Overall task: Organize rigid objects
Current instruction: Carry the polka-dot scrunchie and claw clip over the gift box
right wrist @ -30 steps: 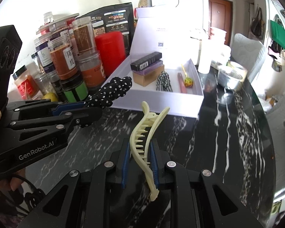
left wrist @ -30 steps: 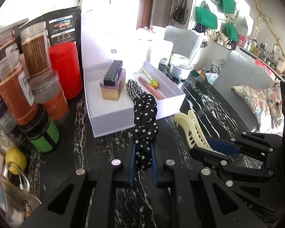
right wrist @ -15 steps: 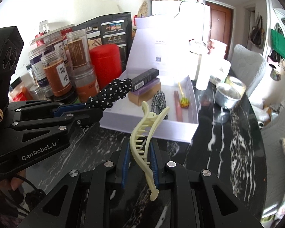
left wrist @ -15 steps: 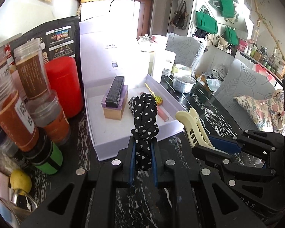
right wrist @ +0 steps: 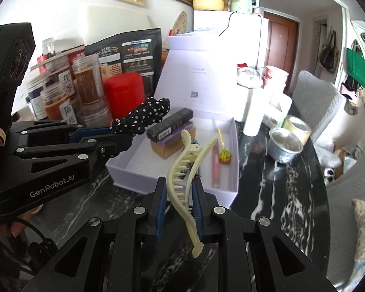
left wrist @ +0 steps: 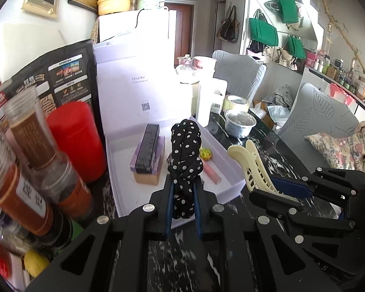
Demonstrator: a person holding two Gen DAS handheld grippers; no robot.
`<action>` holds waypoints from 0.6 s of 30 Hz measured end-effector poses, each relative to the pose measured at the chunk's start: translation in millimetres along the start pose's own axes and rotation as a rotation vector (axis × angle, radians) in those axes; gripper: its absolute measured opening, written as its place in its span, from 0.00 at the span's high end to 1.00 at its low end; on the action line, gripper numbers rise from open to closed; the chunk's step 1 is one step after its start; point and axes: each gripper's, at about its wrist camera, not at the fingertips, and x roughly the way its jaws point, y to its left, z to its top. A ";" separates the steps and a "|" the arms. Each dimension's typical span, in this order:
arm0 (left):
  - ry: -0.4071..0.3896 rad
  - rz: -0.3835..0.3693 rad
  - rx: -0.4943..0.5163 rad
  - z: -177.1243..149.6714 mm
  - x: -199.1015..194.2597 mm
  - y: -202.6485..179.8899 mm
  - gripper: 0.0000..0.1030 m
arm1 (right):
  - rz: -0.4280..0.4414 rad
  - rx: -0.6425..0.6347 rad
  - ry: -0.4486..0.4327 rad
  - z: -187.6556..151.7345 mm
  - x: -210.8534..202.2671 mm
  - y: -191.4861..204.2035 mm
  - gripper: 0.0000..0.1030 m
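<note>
My left gripper (left wrist: pixel 183 182) is shut on a black polka-dot fabric hair band (left wrist: pixel 186 155), which sticks up in front of the open white box (left wrist: pixel 231 187). My right gripper (right wrist: pixel 178 189) is shut on a cream hair claw clip (right wrist: pixel 182 177), held above the black marble table just short of the box's (right wrist: pixel 131 168) front wall. Each gripper shows in the other's view: the left (right wrist: pixel 116 136) with its band (right wrist: pixel 146 116), the right (left wrist: pixel 267 189) with its clip (left wrist: pixel 253 165). Inside the box lie stacked small boxes (left wrist: pixel 147 155), a pink stick (left wrist: pixel 213 172) and a yellow-green trinket (left wrist: pixel 205 153).
Spice jars (left wrist: pixel 34 146) and a red canister (left wrist: pixel 77 138) crowd the box's left side. A metal bowl (left wrist: pixel 239 123), a tape roll (left wrist: pixel 236 102) and a white carton (left wrist: pixel 210 102) stand behind its right side. The box lid (left wrist: pixel 143 87) stands upright at the back. Grey chairs (left wrist: pixel 316 121) sit beyond the table.
Both grippers have risen and moved toward the box, side by side, each still holding its item. The box now sits lower and nearer in both views.
</note>
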 end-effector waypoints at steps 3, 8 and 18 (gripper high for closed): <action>-0.018 0.002 0.004 10.3 5.6 0.5 0.86 | -0.003 0.006 -0.007 6.9 4.1 -7.5 0.80; -0.034 0.005 0.005 28.3 18.3 5.6 0.86 | -0.019 0.006 -0.020 20.5 13.5 -20.0 0.80; -0.063 0.039 0.009 58.1 43.3 27.9 0.86 | -0.015 0.002 -0.020 40.6 38.9 -33.5 0.80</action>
